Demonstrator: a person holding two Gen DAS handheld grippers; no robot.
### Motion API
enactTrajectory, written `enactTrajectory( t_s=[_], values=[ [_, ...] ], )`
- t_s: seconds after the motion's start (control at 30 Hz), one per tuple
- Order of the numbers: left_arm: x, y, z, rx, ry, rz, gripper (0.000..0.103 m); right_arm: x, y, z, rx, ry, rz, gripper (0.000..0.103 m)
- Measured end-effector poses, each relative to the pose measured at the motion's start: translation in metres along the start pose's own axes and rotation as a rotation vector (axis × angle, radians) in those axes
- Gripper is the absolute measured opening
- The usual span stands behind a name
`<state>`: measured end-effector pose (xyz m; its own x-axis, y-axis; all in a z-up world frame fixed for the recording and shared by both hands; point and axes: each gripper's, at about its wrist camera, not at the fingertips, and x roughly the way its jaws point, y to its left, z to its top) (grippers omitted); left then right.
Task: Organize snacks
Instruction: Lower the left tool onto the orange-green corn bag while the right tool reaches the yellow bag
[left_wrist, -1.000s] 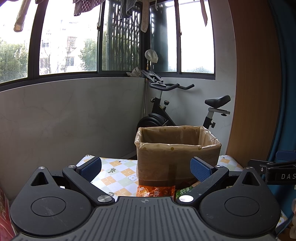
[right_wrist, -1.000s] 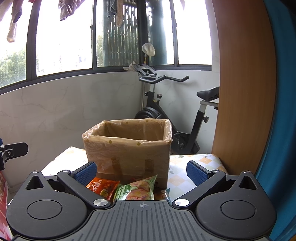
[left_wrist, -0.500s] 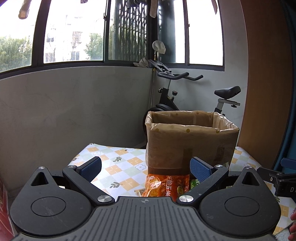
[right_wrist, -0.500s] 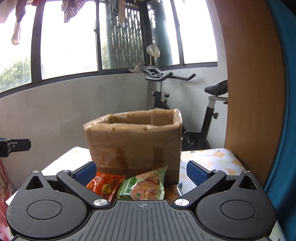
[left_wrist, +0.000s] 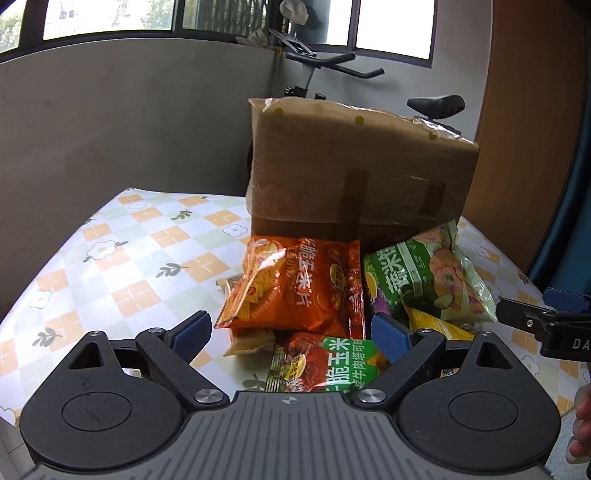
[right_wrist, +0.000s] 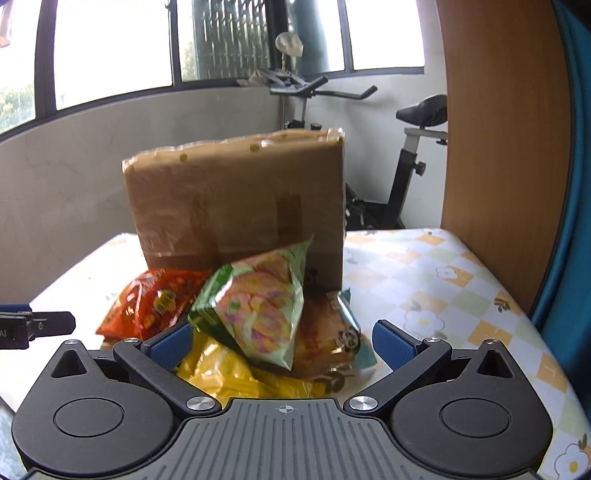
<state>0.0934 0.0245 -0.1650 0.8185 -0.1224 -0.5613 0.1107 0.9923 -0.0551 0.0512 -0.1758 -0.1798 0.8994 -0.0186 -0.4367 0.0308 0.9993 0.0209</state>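
Both claws have dipped and closed in on the snack pile since a second ago. The left claw (left_wrist: 291, 334) gapes wide, holding nothing, above a red-and-green bag (left_wrist: 325, 363). The right claw (right_wrist: 282, 341), equally wide and holding nothing, straddles a puffy green bag (right_wrist: 258, 314) tilted against the box (right_wrist: 236, 199). An orange bag (left_wrist: 295, 284) lies flat, its long axis left to right. All are crinkly, glossy foil. The taped cardboard box stands behind them on a floral checked tablecloth (left_wrist: 122, 266); an exercise bike (right_wrist: 406, 147) stands by the windows.
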Motion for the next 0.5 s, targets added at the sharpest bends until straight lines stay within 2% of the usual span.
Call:
enactTrajectory(
  t_s=[0.13, 0.5],
  values=[
    [0.016, -0.005, -0.01, 0.037, 0.014, -0.008, 0.095, 0.016, 0.0, -0.009, 0.004, 0.046, 0.019, 0.103],
    [0.035, -0.008, -0.022, 0.035, 0.084, -0.031, 0.095, 0.031, -0.005, -0.019, 0.039, 0.108, 0.052, 0.103]
  ],
)
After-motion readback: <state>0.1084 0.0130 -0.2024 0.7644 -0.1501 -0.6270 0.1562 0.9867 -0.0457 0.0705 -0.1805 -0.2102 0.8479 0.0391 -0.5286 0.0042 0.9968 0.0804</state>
